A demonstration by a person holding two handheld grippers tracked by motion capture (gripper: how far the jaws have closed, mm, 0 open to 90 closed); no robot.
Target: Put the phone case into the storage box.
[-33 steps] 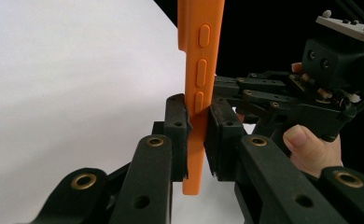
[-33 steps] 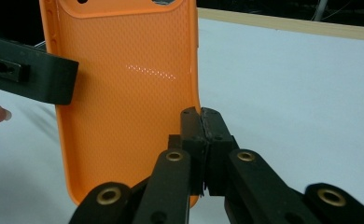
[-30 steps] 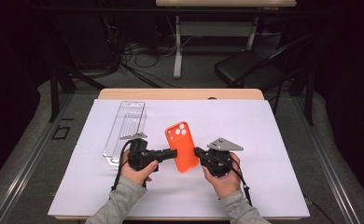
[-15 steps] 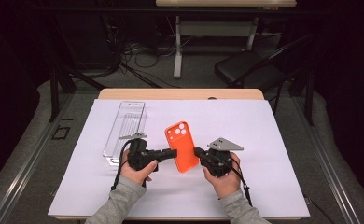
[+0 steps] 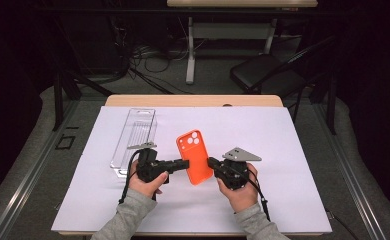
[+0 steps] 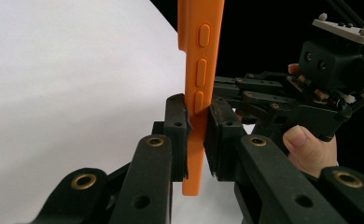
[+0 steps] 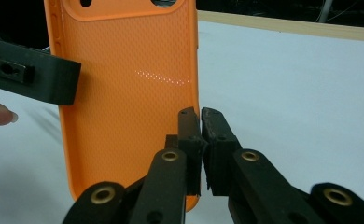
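Observation:
An orange phone case [image 5: 195,157] is held off the white sheet between both grippers, camera holes at its far end. My left gripper [image 5: 185,164] is shut on its left long edge. In the left gripper view the pads clamp the case [image 6: 201,70] edge-on just below its side buttons, at the left gripper [image 6: 198,126]. My right gripper [image 5: 212,162] meets the opposite edge. In the right gripper view its jaws [image 7: 201,126] pinch the rim of the case [image 7: 124,93] with only a hairline gap, having just eased slightly apart.
A clear plastic box [image 5: 133,137] lies lengthwise on the white sheet [image 5: 293,150] to the left of my left hand. The wooden table edge [image 5: 193,100] runs along the far side. A dark chair [image 5: 263,75] and cables stand on the floor beyond.

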